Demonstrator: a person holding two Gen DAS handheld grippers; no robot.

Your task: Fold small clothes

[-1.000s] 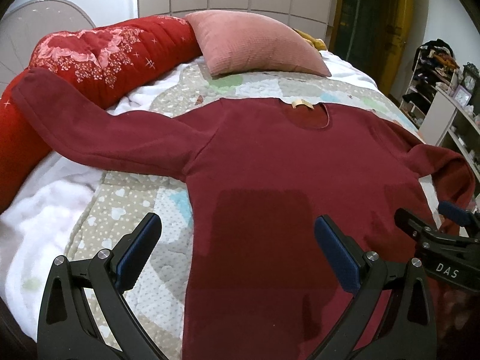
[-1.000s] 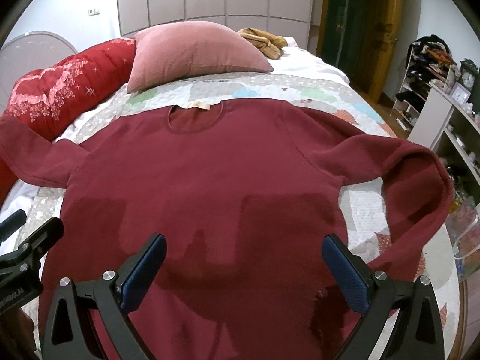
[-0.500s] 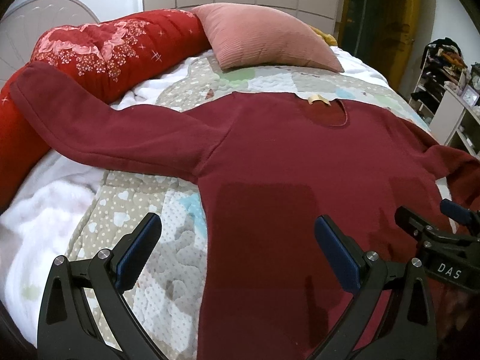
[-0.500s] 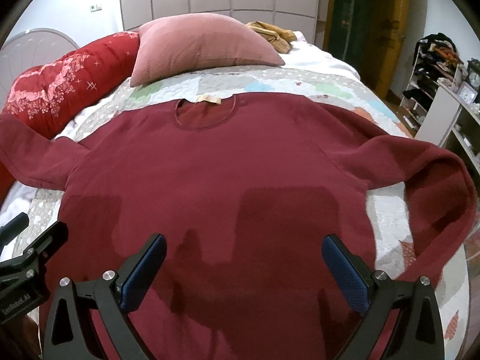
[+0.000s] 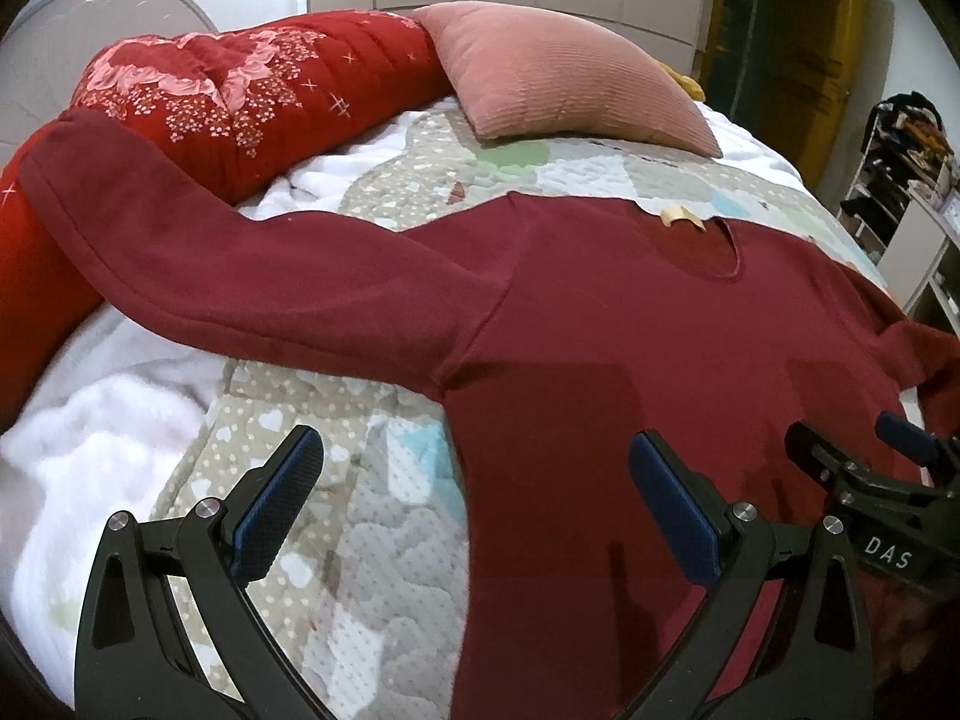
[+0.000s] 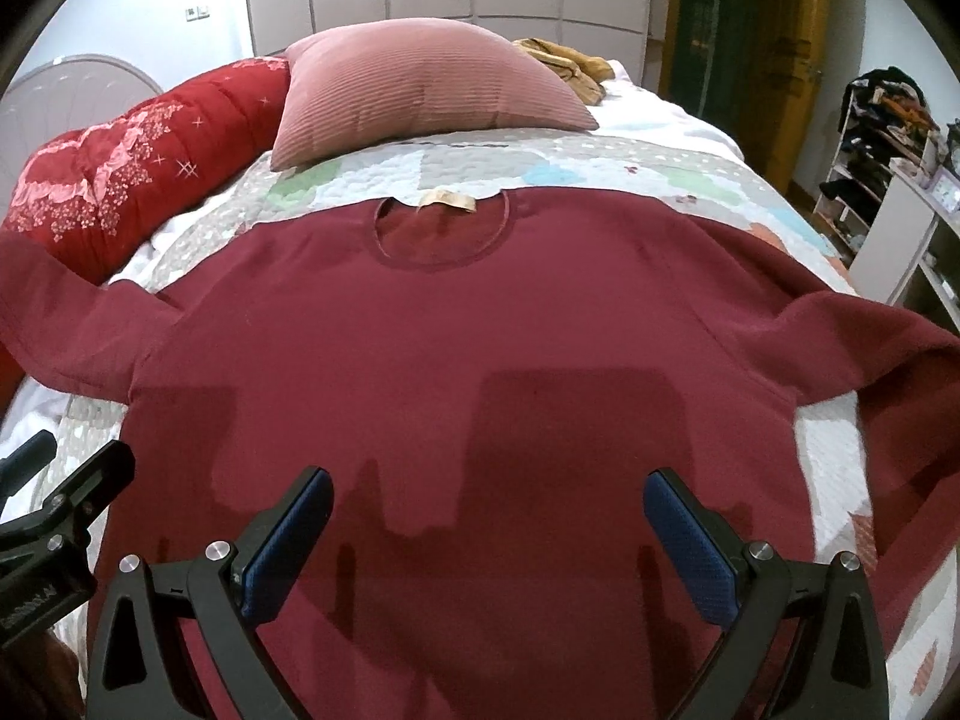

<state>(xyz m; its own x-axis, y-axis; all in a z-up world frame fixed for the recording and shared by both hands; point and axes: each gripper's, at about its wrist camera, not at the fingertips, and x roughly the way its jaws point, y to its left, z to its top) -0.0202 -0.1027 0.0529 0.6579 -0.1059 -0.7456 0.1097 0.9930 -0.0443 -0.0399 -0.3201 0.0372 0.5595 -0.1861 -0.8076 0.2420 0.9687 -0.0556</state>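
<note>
A dark red long-sleeved top [image 5: 600, 348] [image 6: 456, 360] lies flat, front up, on a patchwork quilt, neckline and beige label [image 6: 447, 200] toward the pillow. Its left sleeve [image 5: 240, 264] stretches out onto a red bolster; its right sleeve [image 6: 888, 336] bends over the bed's right edge. My left gripper [image 5: 474, 480] hovers open above the top's left side seam, below the armpit. My right gripper [image 6: 487, 510] hangs open over the lower middle of the body. Nothing sits between either pair of fingers.
A pink ribbed pillow [image 6: 426, 90] lies at the head of the bed, with a mustard garment [image 6: 570, 63] behind it. The red floral bolster [image 5: 252, 96] runs along the left, over a white fluffy blanket [image 5: 102, 414]. Shelves [image 6: 888, 180] stand beyond the right edge.
Both grippers have moved forward toward the neckline, and the left one has shifted left, so more of the left sleeve and quilt shows. Both stay open.
</note>
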